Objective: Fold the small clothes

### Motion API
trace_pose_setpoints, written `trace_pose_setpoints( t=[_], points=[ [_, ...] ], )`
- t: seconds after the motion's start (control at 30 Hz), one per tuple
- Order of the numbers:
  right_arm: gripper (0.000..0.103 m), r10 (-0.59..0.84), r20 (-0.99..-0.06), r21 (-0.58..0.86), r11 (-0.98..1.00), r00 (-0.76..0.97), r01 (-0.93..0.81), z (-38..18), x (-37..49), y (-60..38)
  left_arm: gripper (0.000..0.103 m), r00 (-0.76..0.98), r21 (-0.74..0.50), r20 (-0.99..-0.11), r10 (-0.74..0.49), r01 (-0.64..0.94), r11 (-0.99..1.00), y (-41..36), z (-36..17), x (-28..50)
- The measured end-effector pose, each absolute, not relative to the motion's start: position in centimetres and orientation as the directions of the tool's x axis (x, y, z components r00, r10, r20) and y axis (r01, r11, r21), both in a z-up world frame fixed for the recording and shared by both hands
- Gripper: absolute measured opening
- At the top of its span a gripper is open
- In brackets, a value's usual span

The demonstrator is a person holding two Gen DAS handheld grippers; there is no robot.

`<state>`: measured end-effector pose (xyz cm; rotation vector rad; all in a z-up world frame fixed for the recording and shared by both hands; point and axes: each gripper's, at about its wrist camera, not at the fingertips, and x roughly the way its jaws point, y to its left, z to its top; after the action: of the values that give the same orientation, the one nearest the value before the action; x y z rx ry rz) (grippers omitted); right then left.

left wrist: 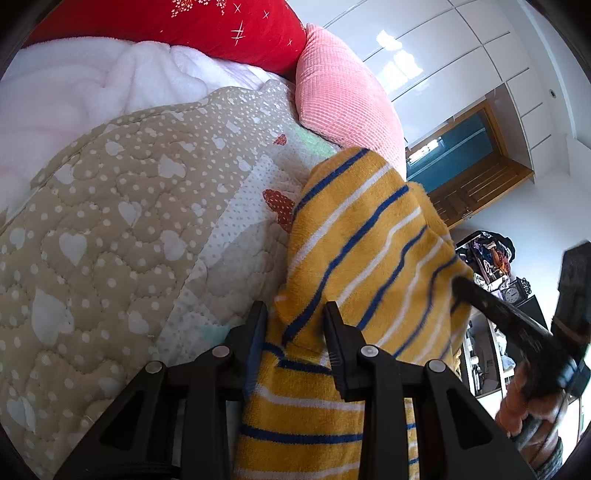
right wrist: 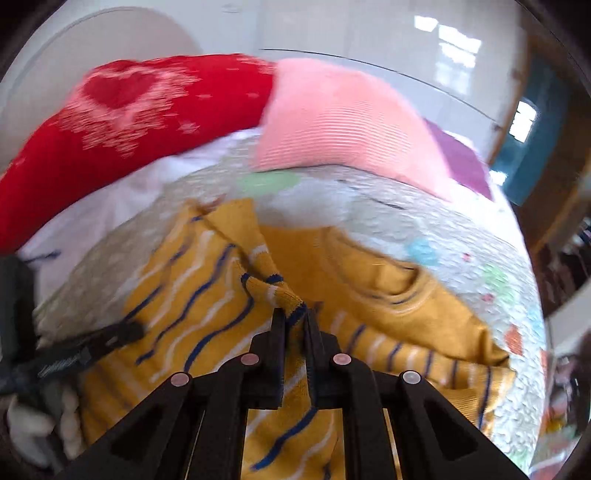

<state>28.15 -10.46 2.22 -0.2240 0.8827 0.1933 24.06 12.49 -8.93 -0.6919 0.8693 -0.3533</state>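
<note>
Two hand-held grippers work on a small mustard-yellow garment (right wrist: 207, 291) with blue and white stripes, over a bed covered by a quilted bedspread (left wrist: 110, 229) in beige with white hearts and dots.

In the left wrist view, the left gripper (left wrist: 295, 317) has its black jaws set apart with a bunched fold of the striped fabric lying between them; the cloth fills the gap, but whether the jaws press it cannot be told. The garment rises from the jaws in a lifted panel toward the upper right, above the bedspread. The right gripper (left wrist: 465, 288) reaches into the far edge of the cloth from the right, with part of a person's hand (left wrist: 532, 413) on its handle.

In the blurred right wrist view, the right gripper (right wrist: 295, 314) has its jaws clenched on a narrow twisted edge of the garment. The rest of the garment is spread across the bedspread below, with a ribbed neckline (right wrist: 402, 291) visible to the right.

At the head of the bed lie a red pillow (left wrist: 229, 26), a pink ribbed pillow (left wrist: 340, 92) and a white fleecy blanket (left wrist: 92, 81).
</note>
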Motion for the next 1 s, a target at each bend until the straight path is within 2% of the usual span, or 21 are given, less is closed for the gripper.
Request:
trace_pose_setpoints(
  t=[0.1, 0.17, 0.23, 0.3, 0.37, 0.47, 0.63, 0.87, 1.0],
  points=[
    [0.012, -0.048, -0.809, -0.189, 0.965, 0.585, -0.182, -1.0, 31.0, -10.4, 0.031, 0.608, -0.678, -0.578, -0.544, 0.013, 0.735, 12.3, -8.8, 24.1],
    [0.017, -0.068, -0.850, -0.179, 0.970, 0.522, -0.164, -3.5, 32.6, -10.6, 0.031, 0.607, -0.679, -0.578, -0.545, 0.013, 0.734, 12.2, -8.8, 24.2],
    [0.023, -0.069, -0.845, -0.169, 0.975, 0.531, -0.144, -3.8, 32.7, -11.1, 0.031, 0.607, -0.681, -0.577, -0.546, 0.013, 0.733, 12.2, -8.9, 24.2],
    [0.044, -0.055, -0.839, -0.149, 0.980, 0.542, -0.132, -2.8, 32.4, -11.3, 0.031, 0.607, -0.682, -0.576, -0.547, 0.012, 0.731, 12.3, -8.9, 24.3],
    [0.051, -0.068, -0.811, -0.156, 0.983, 0.581, -0.102, -1.2, 31.6, -11.8, 0.031, 0.606, -0.684, -0.575, -0.549, 0.012, 0.729, 12.3, -8.9, 24.3],
    [0.051, -0.087, -0.780, -0.177, 0.981, 0.620, -0.085, 1.1, 30.7, -11.4, 0.031, 0.606, -0.689, -0.572, -0.553, 0.011, 0.725, 12.4, -9.0, 24.4],
    [0.052, -0.024, -0.786, -0.070, 0.996, 0.617, -0.050, 3.2, 25.5, -14.8, 0.031, 0.604, -0.717, -0.552, -0.575, 0.008, 0.697, 13.0, -9.2, 24.3],
    [0.053, -0.198, -0.794, -0.037, 0.960, 0.575, 0.278, 2.6, 16.5, -30.0, 0.032, 0.605, -0.709, -0.562, -0.565, 0.001, 0.706, 13.0, -8.9, 24.2],
    [0.053, -0.173, -0.809, 0.026, 0.944, 0.562, 0.328, 1.4, 16.3, -34.2, 0.033, 0.614, -0.705, -0.556, -0.561, 0.010, 0.709, 13.0, -9.0, 23.9]
  ],
)
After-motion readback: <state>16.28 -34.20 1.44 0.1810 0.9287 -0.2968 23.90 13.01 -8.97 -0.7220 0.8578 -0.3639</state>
